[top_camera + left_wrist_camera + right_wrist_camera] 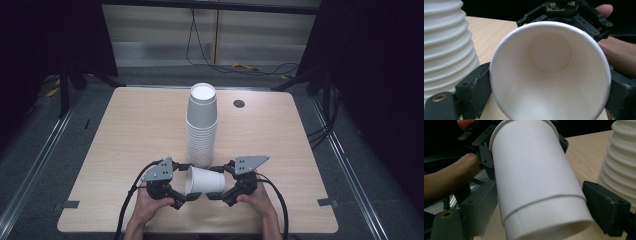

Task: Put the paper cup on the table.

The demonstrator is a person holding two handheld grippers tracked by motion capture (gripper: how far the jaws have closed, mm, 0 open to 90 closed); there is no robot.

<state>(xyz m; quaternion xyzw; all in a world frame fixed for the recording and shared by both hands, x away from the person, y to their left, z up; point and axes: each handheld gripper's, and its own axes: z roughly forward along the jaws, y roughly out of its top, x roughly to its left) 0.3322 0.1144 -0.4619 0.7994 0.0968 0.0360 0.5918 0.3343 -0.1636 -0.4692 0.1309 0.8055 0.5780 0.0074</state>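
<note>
Single paper cup (204, 180) held sideways just in front of the cup stack (201, 125).
Left gripper (186, 192) clamps its rim end, right gripper (216, 187) its base; the cup is empty inside.

Recording lab: black curtains (380, 75), floor rails (30, 170), trailing cables (200, 50).

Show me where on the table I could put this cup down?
Bare wood lies left and right of the tall cup stack, out to both table edges, and behind it beside the small round hole. It is crowded in front, where the left gripper and right gripper hold the single cup.
</note>
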